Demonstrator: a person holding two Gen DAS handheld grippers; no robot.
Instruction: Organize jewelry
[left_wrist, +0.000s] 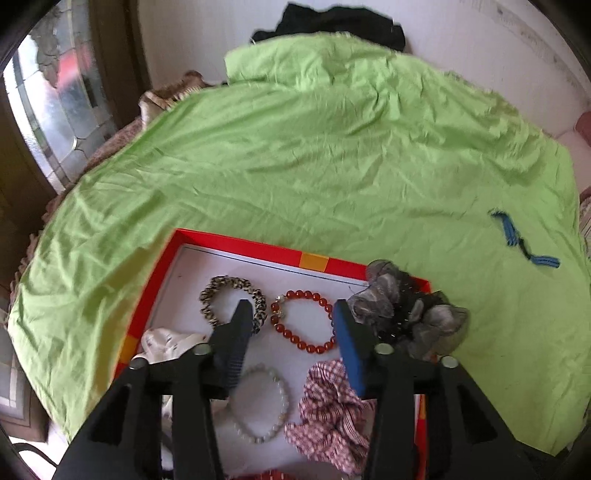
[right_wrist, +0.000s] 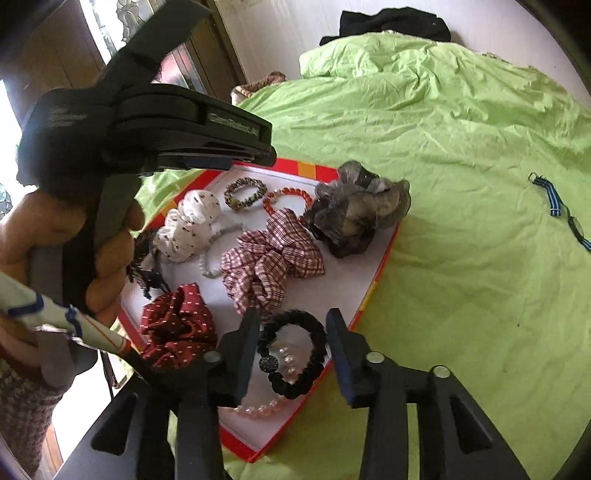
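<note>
Both grippers empty, fingers apart: left gripper (left_wrist: 291, 325) over the red bead bracelet (left_wrist: 303, 320) at the red tray's (left_wrist: 236, 242) far end, right gripper (right_wrist: 293, 334) over the black beaded bracelet (right_wrist: 293, 354) near; light, slippery, probably elastic, so pinch across the band.

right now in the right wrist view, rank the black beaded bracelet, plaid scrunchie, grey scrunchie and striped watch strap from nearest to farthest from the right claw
1. black beaded bracelet, between the open fingers of the right claw, at the tray's near corner
2. plaid scrunchie, just beyond, mid tray
3. grey scrunchie, over the tray's far right edge
4. striped watch strap, far right on the green cloth
</note>
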